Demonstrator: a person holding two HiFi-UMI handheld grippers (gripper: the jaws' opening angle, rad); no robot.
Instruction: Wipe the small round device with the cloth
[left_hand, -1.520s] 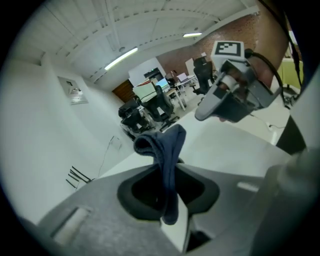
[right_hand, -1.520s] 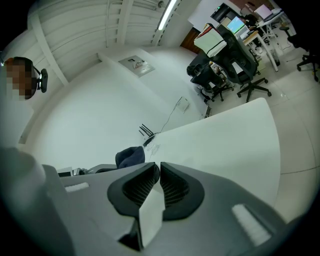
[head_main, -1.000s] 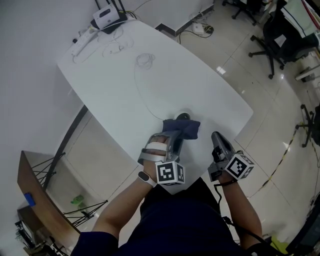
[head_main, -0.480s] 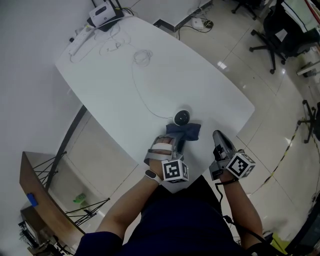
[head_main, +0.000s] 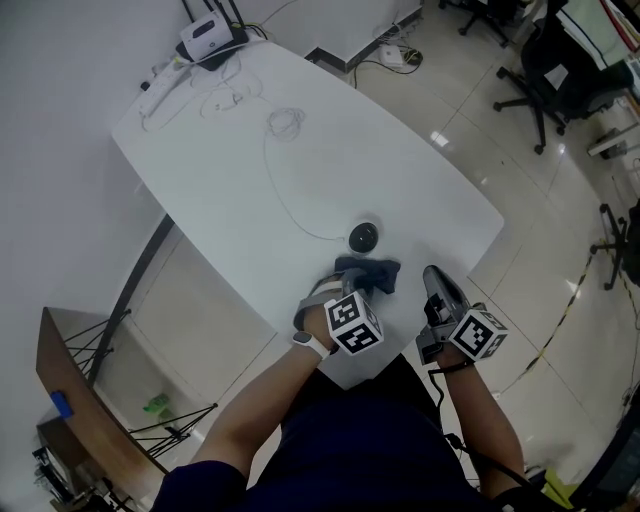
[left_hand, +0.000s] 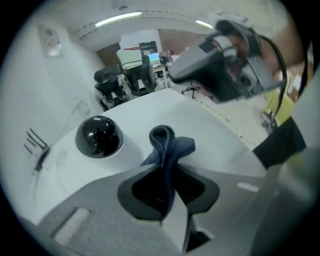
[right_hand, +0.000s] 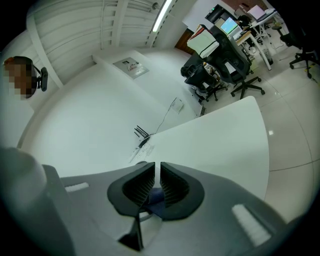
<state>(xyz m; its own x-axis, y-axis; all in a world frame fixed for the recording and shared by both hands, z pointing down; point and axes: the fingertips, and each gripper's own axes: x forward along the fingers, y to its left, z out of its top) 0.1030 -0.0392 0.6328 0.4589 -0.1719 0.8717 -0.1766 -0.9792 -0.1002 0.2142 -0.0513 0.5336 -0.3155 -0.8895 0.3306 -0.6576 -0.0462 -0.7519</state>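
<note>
The small round device, a black dome on a white base, sits uncovered on the white table near its front edge. In the left gripper view the device lies left of the jaws. My left gripper is shut on the dark blue cloth, which rests bunched on the table just in front of the device, apart from it. The cloth stands pinched upright between the left gripper pads. My right gripper hovers to the right of the cloth. The right gripper has its jaws shut to a thin slit, with nothing between them.
A thin white cable runs from the device to a coil farther back. A router and a power strip sit at the far corner. Office chairs stand on the floor at right, a wooden shelf at lower left.
My left gripper has drawn back toward the table's front edge and sunk, rolling as it went, with the cloth in it. The device, covered a second ago, now shows. The right gripper stayed put.
</note>
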